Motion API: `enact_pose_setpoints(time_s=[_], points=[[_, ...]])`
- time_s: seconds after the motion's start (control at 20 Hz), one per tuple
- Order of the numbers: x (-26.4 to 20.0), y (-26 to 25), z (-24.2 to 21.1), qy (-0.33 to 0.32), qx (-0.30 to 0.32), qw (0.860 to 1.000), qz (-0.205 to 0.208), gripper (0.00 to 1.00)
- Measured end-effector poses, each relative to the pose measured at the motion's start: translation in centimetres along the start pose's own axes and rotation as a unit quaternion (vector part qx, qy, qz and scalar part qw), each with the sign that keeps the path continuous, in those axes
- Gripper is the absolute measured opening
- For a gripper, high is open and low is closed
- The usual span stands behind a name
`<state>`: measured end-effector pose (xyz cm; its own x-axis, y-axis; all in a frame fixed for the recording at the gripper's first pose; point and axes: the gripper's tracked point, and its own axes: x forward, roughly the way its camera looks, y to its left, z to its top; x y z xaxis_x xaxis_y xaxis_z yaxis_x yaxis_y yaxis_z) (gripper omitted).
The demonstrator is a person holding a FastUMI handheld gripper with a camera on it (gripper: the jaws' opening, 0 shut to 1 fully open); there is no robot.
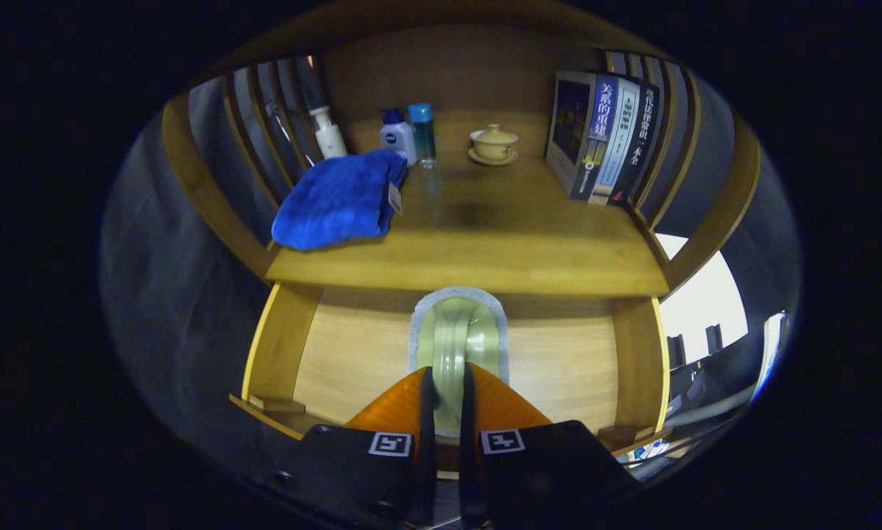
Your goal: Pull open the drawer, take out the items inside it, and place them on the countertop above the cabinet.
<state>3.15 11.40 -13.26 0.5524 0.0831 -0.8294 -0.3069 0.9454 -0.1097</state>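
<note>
The gripper (447, 390) has its fingers pressed narrowly on a pale green sponge (459, 338) above the open drawer (353, 353), below the worktop (470, 250).

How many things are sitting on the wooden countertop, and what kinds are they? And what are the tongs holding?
Bottles: 3 (white pump bottle, white bottle with blue cap, blue bottle)
Books: 3, standing in a row
Blue towel: 1
Lidded teacup on its saucer: 1
Total on the countertop: 8

The tongs are shut on a green scrubbing sponge above the open drawer.
</note>
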Motion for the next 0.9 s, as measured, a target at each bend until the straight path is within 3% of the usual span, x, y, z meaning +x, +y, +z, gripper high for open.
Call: enact_pose_setpoints(time_s=[0.25,0.65,0.9], points=[[1.5,-0.2,4.4,-0.009,0.009,1.000,-0.009,0.21],[8.4,-0.2,8.8,0.006,0.048,0.999,-0.016,0.21],[10.0,-0.6,11.0,0.000,0.039,0.999,-0.024,0.21]])
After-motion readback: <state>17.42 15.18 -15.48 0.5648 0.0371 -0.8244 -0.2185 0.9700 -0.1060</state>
